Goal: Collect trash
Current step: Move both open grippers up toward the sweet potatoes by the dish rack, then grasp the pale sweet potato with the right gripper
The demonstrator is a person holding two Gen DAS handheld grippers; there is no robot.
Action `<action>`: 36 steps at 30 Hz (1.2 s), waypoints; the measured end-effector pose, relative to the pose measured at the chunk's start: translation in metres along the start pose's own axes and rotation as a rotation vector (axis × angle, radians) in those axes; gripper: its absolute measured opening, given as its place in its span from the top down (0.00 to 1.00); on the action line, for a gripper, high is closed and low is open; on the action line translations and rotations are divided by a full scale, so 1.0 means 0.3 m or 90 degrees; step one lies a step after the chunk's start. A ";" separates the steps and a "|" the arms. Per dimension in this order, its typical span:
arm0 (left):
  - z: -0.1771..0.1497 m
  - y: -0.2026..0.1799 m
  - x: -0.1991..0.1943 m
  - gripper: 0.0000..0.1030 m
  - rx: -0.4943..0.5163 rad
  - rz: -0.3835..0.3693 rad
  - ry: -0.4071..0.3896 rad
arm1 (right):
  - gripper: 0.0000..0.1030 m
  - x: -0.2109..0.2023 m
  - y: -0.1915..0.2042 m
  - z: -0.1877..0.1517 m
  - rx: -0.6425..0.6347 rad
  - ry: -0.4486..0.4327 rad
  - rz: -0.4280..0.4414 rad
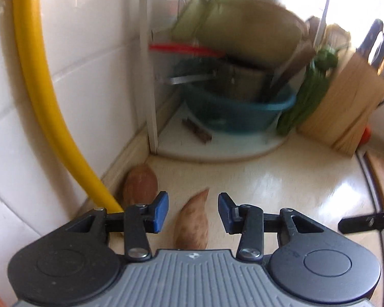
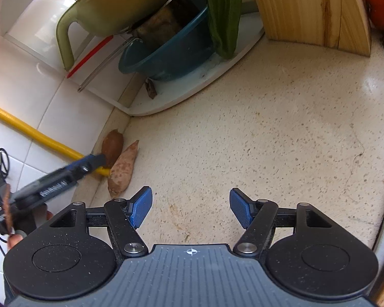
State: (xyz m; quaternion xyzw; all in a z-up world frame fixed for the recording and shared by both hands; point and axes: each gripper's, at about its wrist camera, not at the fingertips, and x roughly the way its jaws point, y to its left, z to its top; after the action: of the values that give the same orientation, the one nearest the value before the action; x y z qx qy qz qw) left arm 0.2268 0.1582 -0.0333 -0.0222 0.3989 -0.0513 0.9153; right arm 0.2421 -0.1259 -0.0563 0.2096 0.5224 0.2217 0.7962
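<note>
Speckled cream stone countertop (image 2: 281, 133), glossy, meets white tiled wall along its left edge, metal rim on right edge. In the back-left corner sits a white rack base (image 2: 192, 94) carrying a teal basin (image 2: 171, 56); a pale wooden knife block (image 2: 312, 10) stands on the counter at the back right, red tomato (image 2: 381, 5) just beside it. Against the left edge two sweet potatoes lie side by side, the darker one (image 2: 112, 147) at the wall, the paler pointed one (image 2: 123, 168) touching it, a yellow hose (image 2: 38, 135) reaching down to them.
</note>
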 end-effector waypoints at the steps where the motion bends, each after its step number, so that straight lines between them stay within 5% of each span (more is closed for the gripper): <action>1: -0.007 -0.009 0.018 0.61 0.003 0.000 0.015 | 0.28 0.002 0.000 0.000 0.000 0.002 0.002; 8: -0.046 -0.018 0.068 0.46 -0.027 -0.003 0.044 | 0.28 -0.006 -0.010 0.001 0.001 0.000 0.007; 12: -0.019 -0.041 -0.005 0.48 -0.066 -0.214 0.039 | 0.28 -0.010 -0.018 0.008 0.006 -0.006 0.007; 13: -0.010 -0.052 -0.027 0.48 -0.056 -0.222 0.022 | 0.28 -0.013 -0.022 0.008 0.007 -0.008 0.007; 17: 0.034 -0.077 -0.042 0.47 0.024 0.002 -0.044 | 0.28 -0.009 -0.029 0.012 0.010 -0.012 0.013; 19: 0.048 -0.049 0.017 0.47 0.019 0.067 -0.020 | 0.27 0.000 -0.026 0.013 0.010 -0.009 0.017; 25: 0.044 -0.021 0.140 0.43 0.007 0.147 0.032 | 0.27 0.041 0.012 0.034 -0.020 0.010 0.024; 36: 0.047 0.007 0.156 0.38 -0.060 0.111 0.051 | 0.25 0.110 0.083 0.128 -0.072 0.002 0.044</action>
State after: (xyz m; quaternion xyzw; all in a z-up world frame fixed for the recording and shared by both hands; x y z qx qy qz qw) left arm 0.2691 0.1551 -0.0579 -0.0282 0.4375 0.0466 0.8975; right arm 0.2861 -0.0907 -0.0523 0.1821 0.5026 0.2783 0.7980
